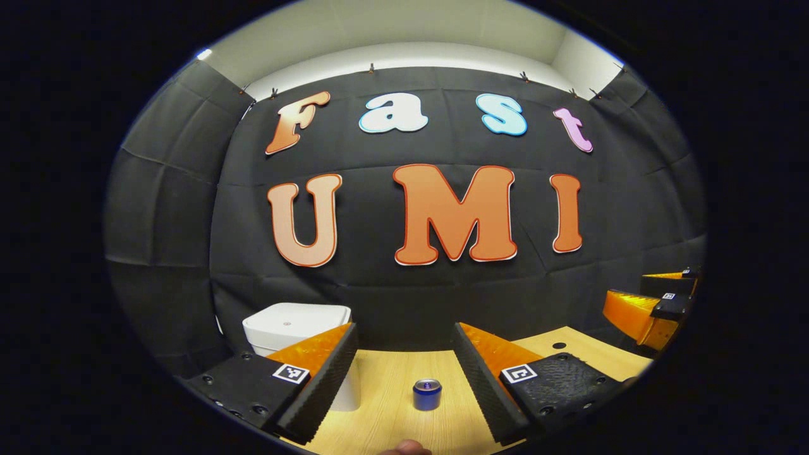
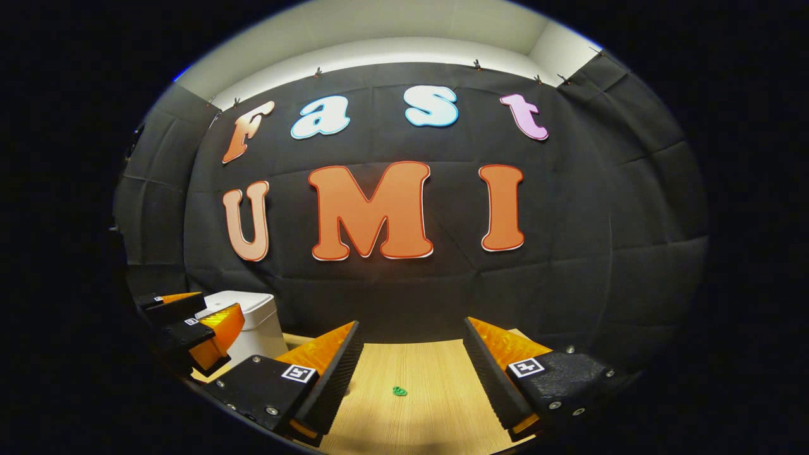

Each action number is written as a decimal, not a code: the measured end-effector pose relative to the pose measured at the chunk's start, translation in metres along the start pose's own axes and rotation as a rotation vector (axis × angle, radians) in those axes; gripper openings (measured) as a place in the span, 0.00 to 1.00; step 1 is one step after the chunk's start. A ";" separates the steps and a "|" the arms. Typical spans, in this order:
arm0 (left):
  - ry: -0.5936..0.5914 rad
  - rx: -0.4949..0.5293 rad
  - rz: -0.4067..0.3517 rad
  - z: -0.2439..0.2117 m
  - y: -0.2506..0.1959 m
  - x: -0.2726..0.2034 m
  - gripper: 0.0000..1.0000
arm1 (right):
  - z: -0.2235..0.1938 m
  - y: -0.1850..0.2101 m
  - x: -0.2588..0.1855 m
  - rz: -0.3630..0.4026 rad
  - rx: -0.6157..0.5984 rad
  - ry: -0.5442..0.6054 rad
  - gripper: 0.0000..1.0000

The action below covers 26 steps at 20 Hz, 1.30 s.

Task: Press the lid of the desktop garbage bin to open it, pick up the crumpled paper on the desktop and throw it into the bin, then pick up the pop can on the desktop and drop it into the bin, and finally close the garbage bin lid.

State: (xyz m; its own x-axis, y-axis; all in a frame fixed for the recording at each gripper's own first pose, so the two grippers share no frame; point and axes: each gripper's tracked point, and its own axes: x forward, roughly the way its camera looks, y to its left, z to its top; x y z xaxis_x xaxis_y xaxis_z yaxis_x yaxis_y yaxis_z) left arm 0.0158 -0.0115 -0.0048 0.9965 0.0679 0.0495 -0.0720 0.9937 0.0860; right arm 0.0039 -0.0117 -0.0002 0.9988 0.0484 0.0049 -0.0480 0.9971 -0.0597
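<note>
The white desktop bin stands at the back left of the wooden table with its lid down. A small blue pop can stands upright on the table, ahead of my left gripper and in line with the gap between its open fingers. In the right gripper view, a small green crumpled scrap lies on the table ahead of my open right gripper. Neither gripper holds or touches anything. The left gripper hangs in front of the bin there.
The right gripper shows at the far right of the left gripper view, above the table's right part. A small dark hole marks the tabletop near it. Black cloth walls close the booth behind and at both sides.
</note>
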 end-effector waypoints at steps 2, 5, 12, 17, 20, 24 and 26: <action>-0.003 -0.001 0.004 0.002 0.004 0.000 0.94 | 0.008 0.007 -0.002 0.007 -0.014 -0.032 0.94; -0.004 -0.010 0.013 0.003 0.012 0.001 0.94 | 0.006 0.033 -0.004 0.079 -0.009 -0.036 0.94; 0.005 -0.017 0.017 -0.001 0.019 0.003 0.94 | 0.000 0.032 0.001 0.047 -0.050 -0.016 0.94; 0.002 -0.010 0.015 -0.001 0.020 0.003 0.95 | -0.008 0.027 0.004 0.025 -0.052 0.006 0.94; 0.002 -0.004 0.012 -0.001 0.019 0.002 0.95 | -0.011 0.030 0.004 0.033 -0.043 0.013 0.94; 0.005 -0.003 0.021 -0.001 0.023 0.000 0.95 | -0.018 0.028 0.004 0.028 -0.049 0.034 0.94; 0.003 -0.005 0.019 -0.001 0.023 -0.002 0.94 | -0.020 0.029 0.005 0.029 -0.043 0.045 0.94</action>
State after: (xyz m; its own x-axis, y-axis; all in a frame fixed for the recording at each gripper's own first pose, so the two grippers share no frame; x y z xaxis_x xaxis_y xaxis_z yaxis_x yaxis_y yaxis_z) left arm 0.0125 0.0112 -0.0040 0.9951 0.0868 0.0480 -0.0905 0.9927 0.0799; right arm 0.0073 0.0166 -0.0218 0.9964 0.0736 -0.0420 -0.0776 0.9917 -0.1024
